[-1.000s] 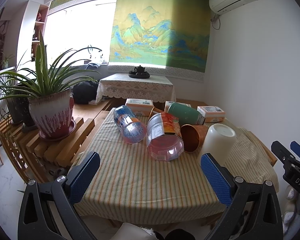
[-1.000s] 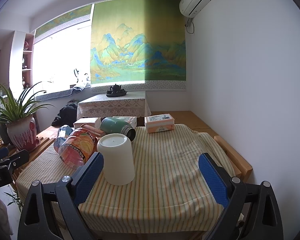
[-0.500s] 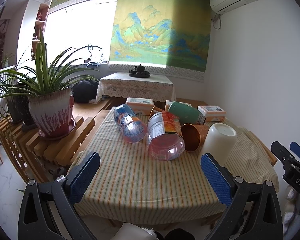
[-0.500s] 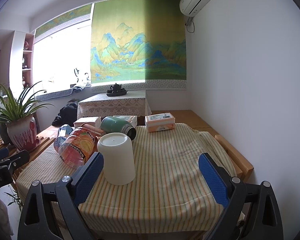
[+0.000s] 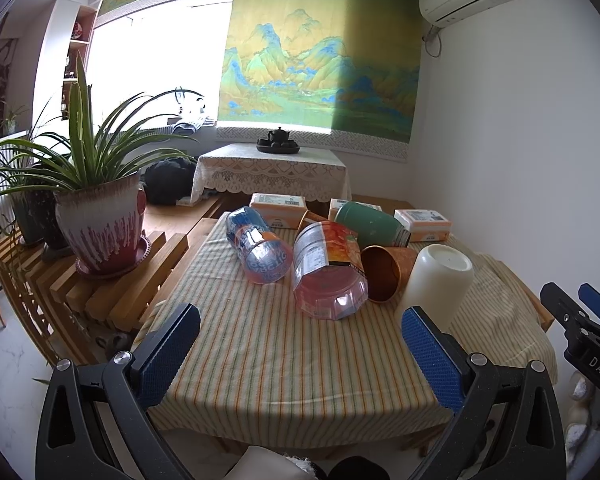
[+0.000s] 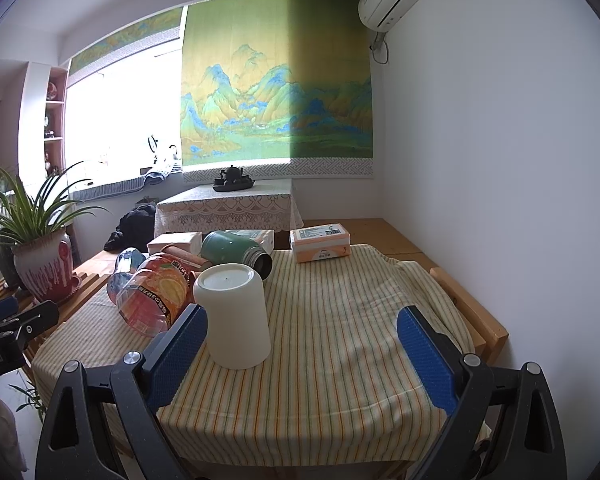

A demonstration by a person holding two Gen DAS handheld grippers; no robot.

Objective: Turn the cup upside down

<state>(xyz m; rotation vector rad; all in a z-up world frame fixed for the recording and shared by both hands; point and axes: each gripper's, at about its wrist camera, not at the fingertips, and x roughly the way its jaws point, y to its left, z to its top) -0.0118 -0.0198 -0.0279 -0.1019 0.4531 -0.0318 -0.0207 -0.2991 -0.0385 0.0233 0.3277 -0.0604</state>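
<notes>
Right claw (image 6: 302, 338), spread wide and empty, is nearer: white cup (image 6: 234, 315) stands base-up, axis vertical, on the desk (image 6: 340, 360) at its 10 o'clock beside the left finger; left claw (image 5: 300, 350), also wide, sees it at 2 o'clock.

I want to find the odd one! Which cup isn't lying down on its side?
The white cup stands upside down on its rim. The copper cup and green cup lie sideways.
</notes>
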